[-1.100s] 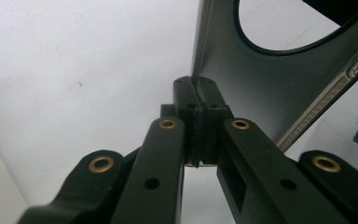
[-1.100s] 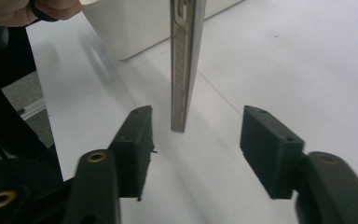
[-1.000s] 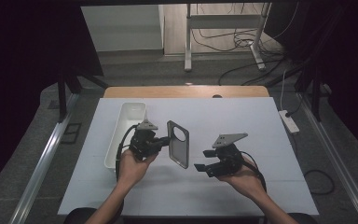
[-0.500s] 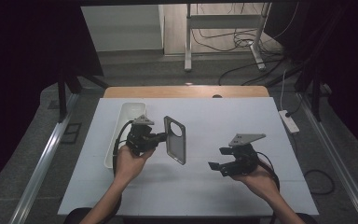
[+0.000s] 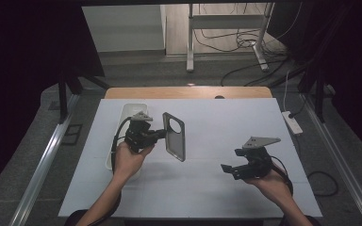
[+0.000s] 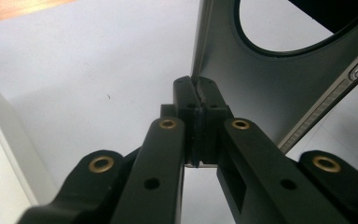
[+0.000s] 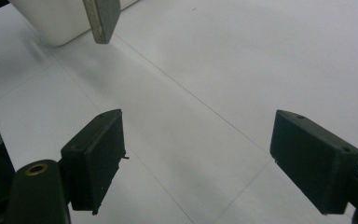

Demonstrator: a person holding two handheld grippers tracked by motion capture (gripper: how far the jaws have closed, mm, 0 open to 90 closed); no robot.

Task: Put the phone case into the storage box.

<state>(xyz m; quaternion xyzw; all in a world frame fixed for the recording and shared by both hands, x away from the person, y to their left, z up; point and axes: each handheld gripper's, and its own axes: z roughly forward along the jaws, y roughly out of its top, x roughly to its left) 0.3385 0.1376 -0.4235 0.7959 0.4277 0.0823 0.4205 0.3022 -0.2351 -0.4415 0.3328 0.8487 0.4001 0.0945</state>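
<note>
- White table [image 5: 207, 188] spans the centre of the high view; wooden edge along its top.
- White tray [image 5: 122, 115] sits left of centre, beside the left hand.
- Dark phone case [image 5: 175, 136], with a round camera cutout, is held off the table at centre-left.
- Left gripper [image 5: 159, 134]: jaws clamped on the case's edge.
- Right gripper [image 5: 228, 168], lower right: jaws just opening, standing apart, nothing between them.
</note>
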